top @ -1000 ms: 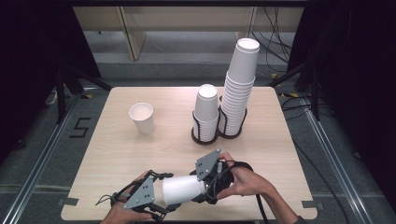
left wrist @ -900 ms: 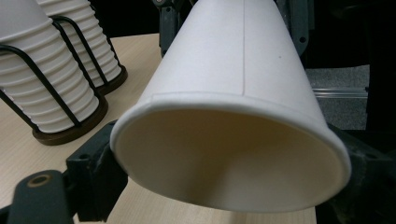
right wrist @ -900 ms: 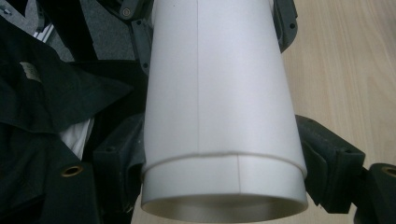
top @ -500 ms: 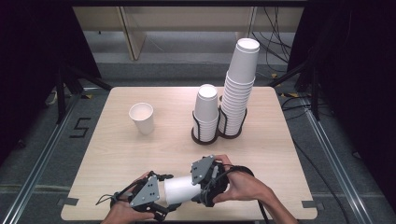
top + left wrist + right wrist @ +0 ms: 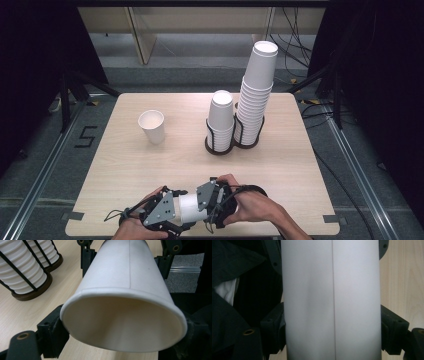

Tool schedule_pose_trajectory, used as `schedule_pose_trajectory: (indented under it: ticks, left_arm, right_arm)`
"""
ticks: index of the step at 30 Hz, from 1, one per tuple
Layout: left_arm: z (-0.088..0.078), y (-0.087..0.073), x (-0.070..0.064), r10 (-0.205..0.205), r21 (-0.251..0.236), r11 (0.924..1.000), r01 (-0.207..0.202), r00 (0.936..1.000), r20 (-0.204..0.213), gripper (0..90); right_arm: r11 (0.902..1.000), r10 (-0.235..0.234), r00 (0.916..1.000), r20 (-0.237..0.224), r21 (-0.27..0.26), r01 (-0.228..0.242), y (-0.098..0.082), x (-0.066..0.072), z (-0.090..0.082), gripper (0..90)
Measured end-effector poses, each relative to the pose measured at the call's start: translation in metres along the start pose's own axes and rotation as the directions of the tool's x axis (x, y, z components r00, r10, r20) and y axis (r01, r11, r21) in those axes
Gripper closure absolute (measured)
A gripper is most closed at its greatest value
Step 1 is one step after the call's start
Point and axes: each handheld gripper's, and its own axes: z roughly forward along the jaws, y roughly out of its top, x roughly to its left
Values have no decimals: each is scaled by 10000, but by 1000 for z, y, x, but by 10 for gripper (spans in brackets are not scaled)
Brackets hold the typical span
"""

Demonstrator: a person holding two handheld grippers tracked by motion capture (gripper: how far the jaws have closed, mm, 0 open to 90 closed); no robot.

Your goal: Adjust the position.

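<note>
Paper cup [image 5: 190, 207] lies on its side at near table [image 5: 125, 170] edge, spanning between both grippers. L gripper [image 5: 162, 216] has the wide rim end: in left gripper view the rim [image 5: 122, 293] sits between its jaws, which have just been closing on it, pads look pressed to the wall. So L = clenched on cup. R gripper [image 5: 212, 197] takes the narrow base end; right gripper view shows the cup wall [image 5: 332, 300] running between both jaws, pads against it on either side. R = grasping the cup too.

Progress, as judged: one lone cup [image 5: 151, 126] already stands upright, mouth up, well beyond L gripper toward far left. Held cup looks like one or more pulled off a stack, prob. being separated or readied for placing. Can't tell if it's a single cup or a nested pair. Left to do: set it down upright, then more from the stacks.

Surroundings: short stack [image 5: 220, 120] and tall stack [image 5: 257, 95] in black wire holder [image 5: 220, 145], well ahead of R gripper, touching side by side. Nothing stands between grippers and open tabletop. Only risk: squeezing thin cup wall out of round.
</note>
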Motion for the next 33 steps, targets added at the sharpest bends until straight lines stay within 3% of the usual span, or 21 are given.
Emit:
schedule_pose_trajectory:
  ticks: [2,3,4,6,7,8,10,14,15,17,18,19,20,22,23,25,27,28,30,33]
  left_arm:
    - [0,-3,2,-200,-566,9982,204,9998,68,116]
    - [-1,-5,3,-431,-947,9945,437,9990,82,105]
    - [-2,-7,5,-588,-1123,9919,590,9983,51,94]
    - [-3,-10,8,-1135,-1836,9764,1137,9935,118,73]
    - [-4,-11,10,-1555,-2225,9622,1568,9876,233,67]
    - [-4,-12,11,-1759,-2464,9527,1780,9839,307,69]
    - [-2,-13,11,-1991,-2921,9341,2051,9787,503,73]
    - [-2,-12,11,-2283,-3117,9207,2348,9719,579,65]
    - [-1,-13,11,-2359,-3200,9158,2429,9699,611,63]
    - [-1,-13,10,-2414,-3310,9108,2468,9687,581,61]
    - [-2,-13,10,-2420,-3173,9160,2455,9689,509,60]
    - [-2,-13,11,-2455,-3219,9133,2496,9679,542,61]
    - [-3,-13,11,-2476,-3231,9120,2525,9672,568,62]
    - [-3,-13,12,-2340,-3196,9162,2418,9702,633,79]
    - [-4,-13,12,-2145,-3086,9254,2200,9753,523,91]
    - [-4,-12,12,-1998,-3028,9311,2033,9789,428,104]
    - [-4,-11,12,-2014,-3004,9320,2030,9788,365,117]
    - [-5,-10,12,-2040,-2911,9344,2052,9784,348,122]
    - [-5,-10,13,-2120,-2737,9381,2120,9768,300,128]
    - [-5,-9,12,-2224,-2547,9418,2194,9748,175,130]
  right_arm:
    - [9992,-338,9994,-77,-231,337,-1,-2,-1,245]
    - [9994,-45,9999,-151,-348,40,-2,-2,-3,245]
    - [9977,-34,9997,-243,-676,17,-4,-5,-4,245]
    - [9897,-12,9991,-425,-1429,-49,-9,-11,-7,243]
    - [9828,-20,9976,-688,-1846,-107,-11,-13,-7,243]
    - [9722,-214,9971,-725,-2343,38,-15,-20,-8,243]
    - [9594,-39,9946,-1033,-2811,-254,-22,-24,-9,243]
    - [9401,289,9877,-1537,-3317,-791,-26,-24,-6,241]
    - [9363,172,9902,-1388,-3452,-647,-26,-26,-5,241]
    - [9300,273,9861,-1638,-3574,-851,-27,-26,-3,240]
    - [9282,328,9851,-1688,-3604,-927,-26,-25,-2,240]
    - [9288,572,9823,-1782,-3513,-1178,-27,-25,-1,239]
    - [9251,377,9835,-1769,-3659,-1013,-27,-26,0,239]
    - [9224,409,9817,-1859,-3707,-1087,-28,-27,3,240]
    - [9263,452,9801,-1932,-3594,-1135,-28,-26,3,241]
    - [9305,532,9818,-1823,-3477,-1150,-27,-26,5,237]
    - [9376,641,9846,-1626,-3281,-1152,-27,-27,7,223]
    - [9368,823,9814,-1737,-3226,-1357,-27,-26,6,210]
    - [9471,1078,9847,-1371,-2871,-1437,-26,-24,5,197]
    - [9622,895,9932,-740,-2512,-1054,-23,-23,3,191]
